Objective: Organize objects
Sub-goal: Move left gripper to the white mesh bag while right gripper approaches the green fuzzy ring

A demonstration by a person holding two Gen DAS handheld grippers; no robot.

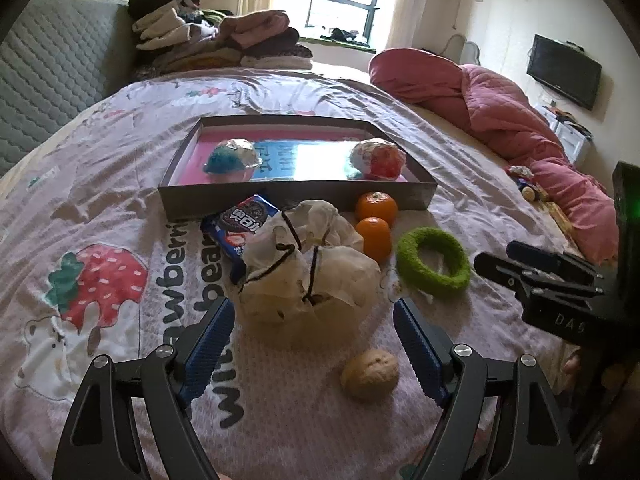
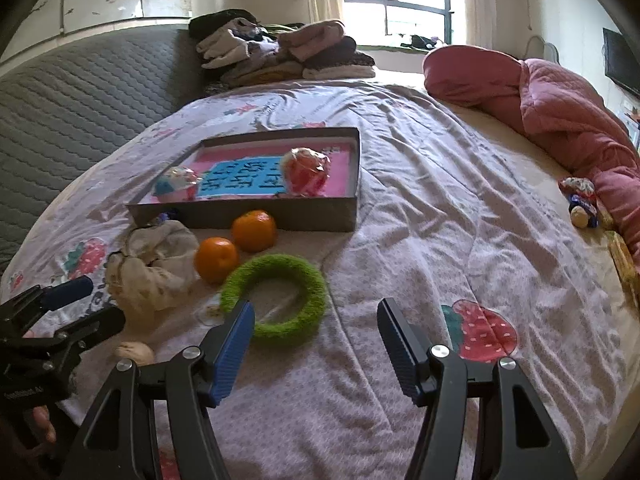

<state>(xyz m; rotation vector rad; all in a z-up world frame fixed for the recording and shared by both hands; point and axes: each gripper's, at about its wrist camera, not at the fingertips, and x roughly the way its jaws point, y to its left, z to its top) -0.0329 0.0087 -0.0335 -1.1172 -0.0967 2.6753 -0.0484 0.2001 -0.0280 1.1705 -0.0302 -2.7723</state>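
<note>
Left gripper (image 1: 314,316) jaws wide, nothing gripped, tilted down at the bed; the crumpled pale cloth bag (image 1: 308,264) with dark drawstrings sits just ahead of the tips, roughly centred between the two blue-padded fingers (image 1: 210,348), can't tell if the pads touch it. A walnut (image 1: 370,374) lies on the strawberry-print bedsheet (image 1: 100,208) inside the span of the left jaws, nearer the right-hand finger, apart from the bag. Behind the bag: a blue Oreo packet (image 1: 236,226) partly tucked under it, two oranges (image 1: 374,220) side by side, touching or nearly so, and past those a shallow grey box (image 1: 296,196) with a pink and blue liner holding two foil-wrapped cupcake-like items (image 1: 232,156), one at each end. Right gripper (image 2: 316,322) also wide and empty, angled down; the green fuzzy ring (image 2: 276,298) lies just ahead and left of centre, its near rim partly hidden by the left-hand finger, contact unclear. The right-hand finger is over bare sheet. In the right wrist view the oranges sit just beyond the ring, the near one touching or nearly touching it, the bag further left, the box behind. Each gripper shows at the edge of the other's view. A pink quilt (image 2: 560,120) is bunched along the far right, folded clothes (image 1: 216,40) stacked at the head of the bed.
</note>
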